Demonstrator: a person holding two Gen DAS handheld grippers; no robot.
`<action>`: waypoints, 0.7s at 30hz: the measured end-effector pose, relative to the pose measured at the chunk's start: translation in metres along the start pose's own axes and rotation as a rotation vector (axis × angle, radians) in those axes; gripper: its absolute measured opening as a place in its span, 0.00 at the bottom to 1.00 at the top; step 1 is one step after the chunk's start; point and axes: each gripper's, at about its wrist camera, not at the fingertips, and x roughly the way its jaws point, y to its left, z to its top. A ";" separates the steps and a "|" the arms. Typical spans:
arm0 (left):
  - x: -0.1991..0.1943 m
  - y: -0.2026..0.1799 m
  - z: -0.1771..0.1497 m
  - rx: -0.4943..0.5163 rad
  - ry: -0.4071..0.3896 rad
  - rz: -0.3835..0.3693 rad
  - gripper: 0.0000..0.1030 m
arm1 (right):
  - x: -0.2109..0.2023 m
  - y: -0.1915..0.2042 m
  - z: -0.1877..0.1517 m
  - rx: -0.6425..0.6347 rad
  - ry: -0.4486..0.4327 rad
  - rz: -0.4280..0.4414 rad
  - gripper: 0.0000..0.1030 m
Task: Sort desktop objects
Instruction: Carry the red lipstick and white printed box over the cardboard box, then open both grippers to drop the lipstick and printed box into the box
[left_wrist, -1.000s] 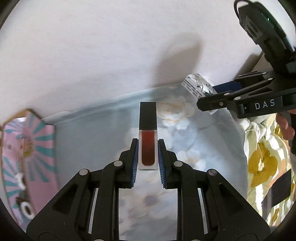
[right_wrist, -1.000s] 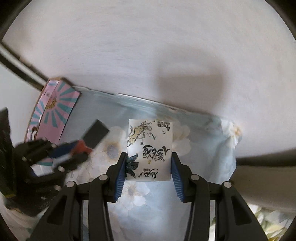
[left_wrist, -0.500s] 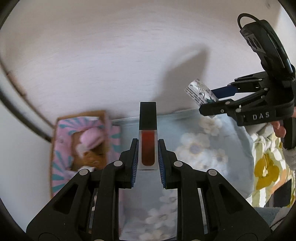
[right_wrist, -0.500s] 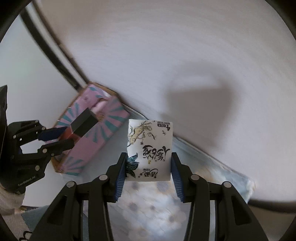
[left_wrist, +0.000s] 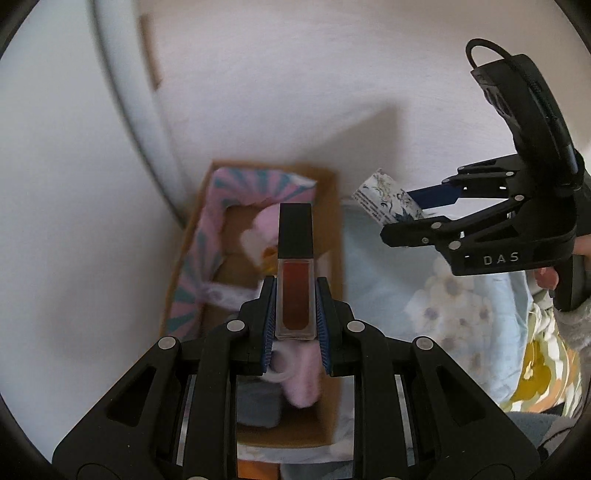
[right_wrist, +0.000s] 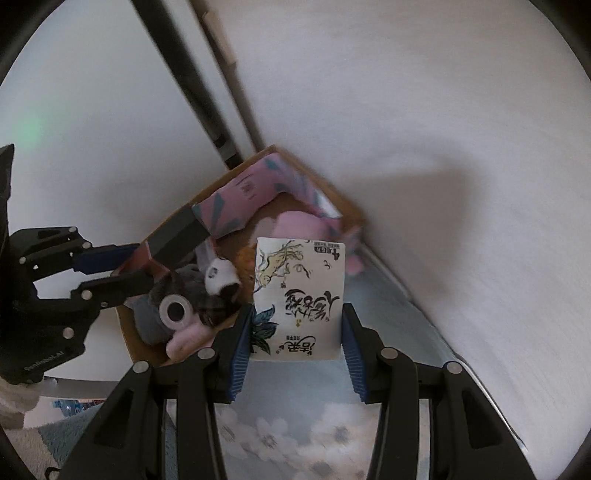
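My left gripper (left_wrist: 295, 295) is shut on a lip gloss tube (left_wrist: 295, 280) with red liquid and a black cap, held above the open cardboard box (left_wrist: 328, 369) with pink and teal flaps. My right gripper (right_wrist: 297, 325) is shut on a white tissue packet (right_wrist: 299, 295) printed with black characters and holds it just right of the box (right_wrist: 354, 210). The left gripper (right_wrist: 122, 273) shows at the left of the right wrist view, with the tube's black cap (right_wrist: 177, 236) over the box. The right gripper (left_wrist: 413, 210) with its packet (left_wrist: 384, 199) shows at the right of the left wrist view.
The box holds plush toys: a pink one (right_wrist: 299, 225), a grey one with a ring eye (right_wrist: 177, 306). It stands in the corner by a white wall (right_wrist: 443, 110) and a dark door frame (right_wrist: 192, 92). A pale blue floral cloth (left_wrist: 443, 314) covers the surface.
Both grippers have swung left toward the box with their objects still held. The box now lies under the left gripper and its plush toys have come into view.
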 end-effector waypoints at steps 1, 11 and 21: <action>0.002 0.006 -0.002 -0.016 0.007 0.000 0.17 | 0.007 0.005 0.004 -0.008 0.009 0.006 0.41; 0.031 0.037 -0.016 -0.070 0.043 0.019 0.17 | 0.075 0.037 0.044 -0.029 0.096 0.053 0.41; 0.049 0.038 -0.021 -0.034 0.072 -0.079 0.25 | 0.104 0.045 0.054 -0.043 0.139 0.065 0.49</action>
